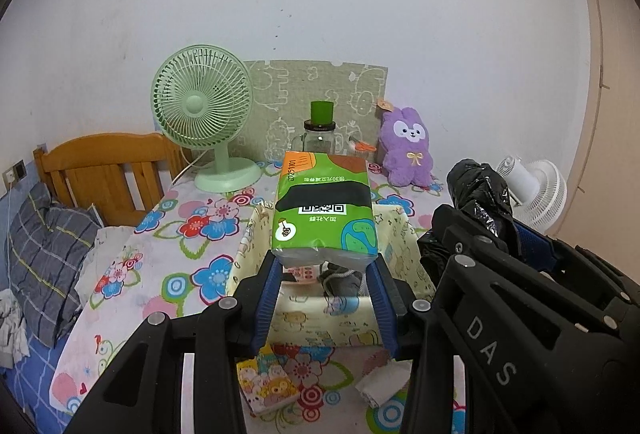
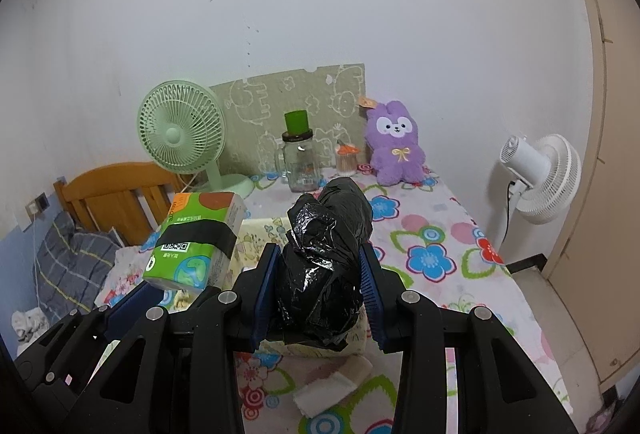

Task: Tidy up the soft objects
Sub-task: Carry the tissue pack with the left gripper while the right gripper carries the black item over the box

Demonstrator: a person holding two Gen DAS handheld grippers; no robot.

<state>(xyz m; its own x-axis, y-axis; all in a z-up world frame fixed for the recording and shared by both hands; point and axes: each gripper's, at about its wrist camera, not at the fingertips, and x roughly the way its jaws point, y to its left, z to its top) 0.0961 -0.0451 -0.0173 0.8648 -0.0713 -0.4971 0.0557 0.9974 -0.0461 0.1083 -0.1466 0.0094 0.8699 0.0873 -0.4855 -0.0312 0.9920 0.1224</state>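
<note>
at the centre of the left wrist frame a pale fabric storage box point(image 1: 404, 234) is seen on the floral tablecloth point(image 1: 192, 230), and a green tissue pack point(image 1: 325, 207) is clamped above it by the left gripper point(image 1: 326, 266). in the right wrist frame a crumpled black plastic bag point(image 2: 326, 258) is pinched at centre by the right gripper point(image 2: 320, 270), just right of the pack.

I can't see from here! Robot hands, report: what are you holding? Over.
Left gripper shut on tissue pack, above fabric box. Right gripper shut on black plastic bag. Nothing blocking.
</note>
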